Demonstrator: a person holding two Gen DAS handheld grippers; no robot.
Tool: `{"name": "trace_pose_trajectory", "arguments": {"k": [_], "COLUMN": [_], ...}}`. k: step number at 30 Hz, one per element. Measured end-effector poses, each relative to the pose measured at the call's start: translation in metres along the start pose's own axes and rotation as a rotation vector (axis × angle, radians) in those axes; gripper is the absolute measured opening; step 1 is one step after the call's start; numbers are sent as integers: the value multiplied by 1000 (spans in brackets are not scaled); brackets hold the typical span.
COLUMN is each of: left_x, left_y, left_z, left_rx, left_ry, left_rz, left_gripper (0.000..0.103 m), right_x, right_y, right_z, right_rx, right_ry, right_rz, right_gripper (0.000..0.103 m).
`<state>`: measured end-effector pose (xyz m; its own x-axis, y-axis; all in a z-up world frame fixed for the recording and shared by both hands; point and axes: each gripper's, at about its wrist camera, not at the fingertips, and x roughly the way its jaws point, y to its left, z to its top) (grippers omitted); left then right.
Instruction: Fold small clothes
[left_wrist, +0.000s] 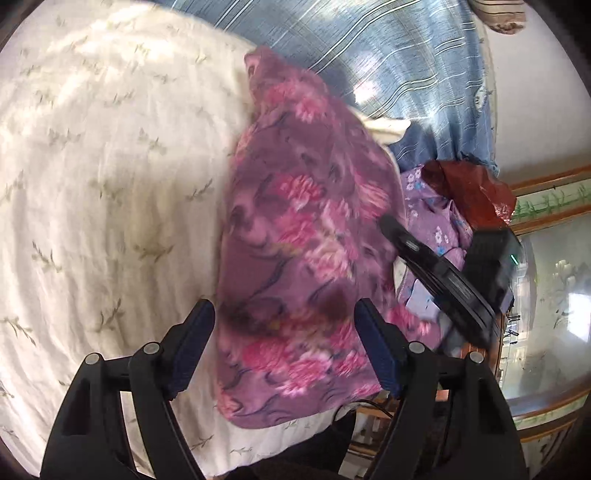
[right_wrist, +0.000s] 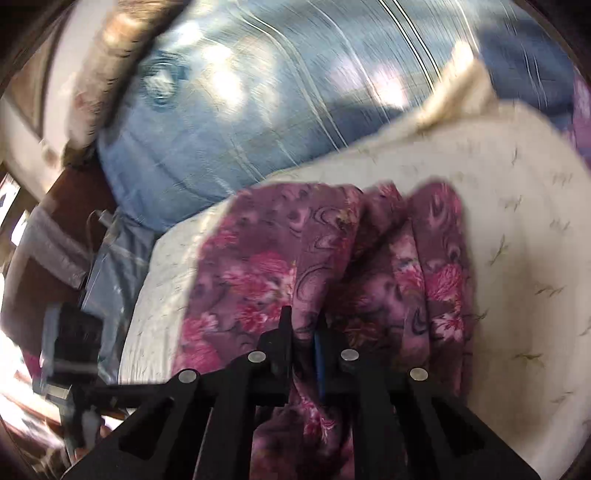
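Note:
A purple garment with pink flowers (left_wrist: 295, 236) lies on the cream bedsheet (left_wrist: 103, 177). My left gripper (left_wrist: 284, 317) hangs open just above the garment's near end, with its blue-padded fingers apart on either side of the cloth and nothing pinched. In the left wrist view the right gripper (left_wrist: 436, 266) comes in from the right along the garment's edge. In the right wrist view my right gripper (right_wrist: 303, 328) is shut on a bunched fold of the same garment (right_wrist: 332, 266), which rises in ridges towards the jaws.
A blue striped quilt (left_wrist: 388, 55) lies at the head of the bed. A lighter purple flowered garment (left_wrist: 436, 206) and a dark red bag (left_wrist: 476, 192) sit at the bed's right side. A glass-fronted wooden cabinet (left_wrist: 546, 280) stands to the right of the bed.

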<state>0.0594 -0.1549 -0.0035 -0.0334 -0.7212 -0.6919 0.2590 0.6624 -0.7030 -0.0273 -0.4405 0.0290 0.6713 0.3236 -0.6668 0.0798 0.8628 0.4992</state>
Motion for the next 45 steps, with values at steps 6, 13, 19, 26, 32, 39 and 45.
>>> {"name": "trace_pose_trajectory", "arguments": {"k": [6, 13, 19, 26, 32, 39, 45], "left_x": [30, 56, 21, 54, 61, 7, 6], "left_y": [-20, -34, -45, -51, -40, -67, -80], "left_z": [23, 25, -12, -58, -61, -72, -43], "left_rx": [12, 40, 124, 230, 225, 334, 366], "left_ry": [-10, 41, 38, 94, 104, -36, -138], "left_rz": [58, 135, 104, 263, 305, 249, 348], "left_gripper": [80, 79, 81, 76, 76, 75, 76], "right_x": [-30, -24, -79, -72, -42, -95, -81], "right_y": [-59, -99, -84, -27, -47, -40, -50], "right_z": [2, -20, -54, -85, -108, -72, -37], "right_rx": [100, 247, 236, 27, 20, 94, 142], "right_ry": [-74, -35, -50, -4, 75, -77, -109], "right_rz": [-65, -101, 24, 2, -150, -89, -98], "right_gripper": [8, 29, 78, 7, 12, 42, 52]}}
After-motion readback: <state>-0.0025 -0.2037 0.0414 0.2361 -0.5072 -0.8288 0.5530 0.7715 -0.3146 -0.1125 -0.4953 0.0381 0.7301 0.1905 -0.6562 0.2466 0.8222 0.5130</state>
